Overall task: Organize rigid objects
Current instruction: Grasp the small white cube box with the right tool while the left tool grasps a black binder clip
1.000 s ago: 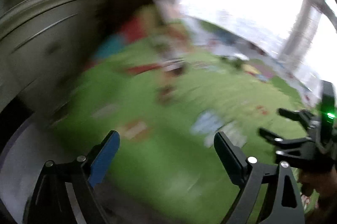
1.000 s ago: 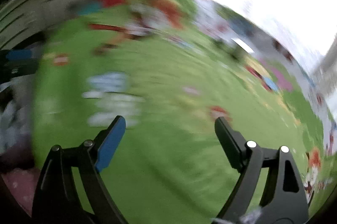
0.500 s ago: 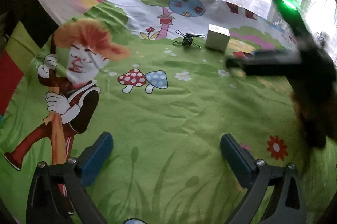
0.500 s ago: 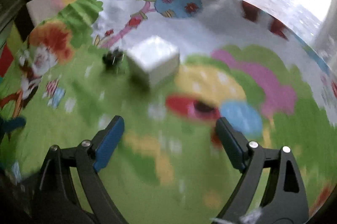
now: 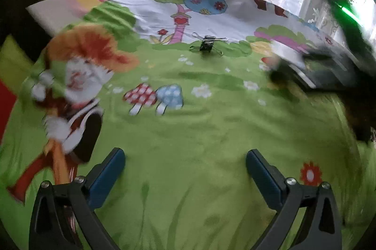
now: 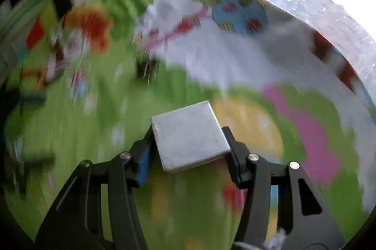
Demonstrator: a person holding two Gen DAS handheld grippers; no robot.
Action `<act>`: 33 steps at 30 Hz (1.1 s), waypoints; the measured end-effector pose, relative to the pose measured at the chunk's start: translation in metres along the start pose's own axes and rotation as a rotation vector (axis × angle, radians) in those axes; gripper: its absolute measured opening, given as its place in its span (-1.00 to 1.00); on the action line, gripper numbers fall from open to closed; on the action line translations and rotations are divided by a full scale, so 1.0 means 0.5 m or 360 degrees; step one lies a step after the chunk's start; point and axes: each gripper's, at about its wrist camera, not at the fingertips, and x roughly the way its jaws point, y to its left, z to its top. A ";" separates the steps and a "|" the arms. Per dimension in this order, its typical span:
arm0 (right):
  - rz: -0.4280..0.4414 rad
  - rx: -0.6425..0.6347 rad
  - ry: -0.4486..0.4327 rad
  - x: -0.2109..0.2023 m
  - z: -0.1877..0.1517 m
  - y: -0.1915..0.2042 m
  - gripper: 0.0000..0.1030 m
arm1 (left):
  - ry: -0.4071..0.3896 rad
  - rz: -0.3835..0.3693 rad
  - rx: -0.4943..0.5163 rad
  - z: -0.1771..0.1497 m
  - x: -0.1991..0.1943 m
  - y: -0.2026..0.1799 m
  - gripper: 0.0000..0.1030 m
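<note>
Right gripper (image 6: pixel 188 151) fingers clamp a white box (image 6: pixel 189 136); carry it level, placing near the far binder clips (image 5: pixel 206 46); left gripper (image 5: pixel 185 170) gapes empty.

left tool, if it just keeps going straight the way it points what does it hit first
Probably the green cartoon cloth itself; nothing stands between the open left tool and it. The black binder clips lie farther along that line, though depth is unclear.
</note>
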 end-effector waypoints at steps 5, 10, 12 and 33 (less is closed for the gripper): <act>-0.0130 0.0244 -0.0020 -0.120 -0.160 0.004 0.12 | 0.0031 0.0016 -0.0018 0.119 0.080 -0.008 1.00; -0.0206 0.0354 -0.0059 -0.193 -0.257 0.028 0.13 | 0.0043 0.0038 -0.0079 0.233 0.156 -0.026 1.00; -0.0224 0.0370 -0.0060 -0.210 -0.274 0.034 0.13 | 0.0017 0.0037 -0.0054 0.247 0.168 -0.041 1.00; -0.0215 0.0394 -0.0063 -0.204 -0.273 0.030 0.15 | -0.0178 -0.0251 0.0099 -0.107 -0.103 -0.155 -0.07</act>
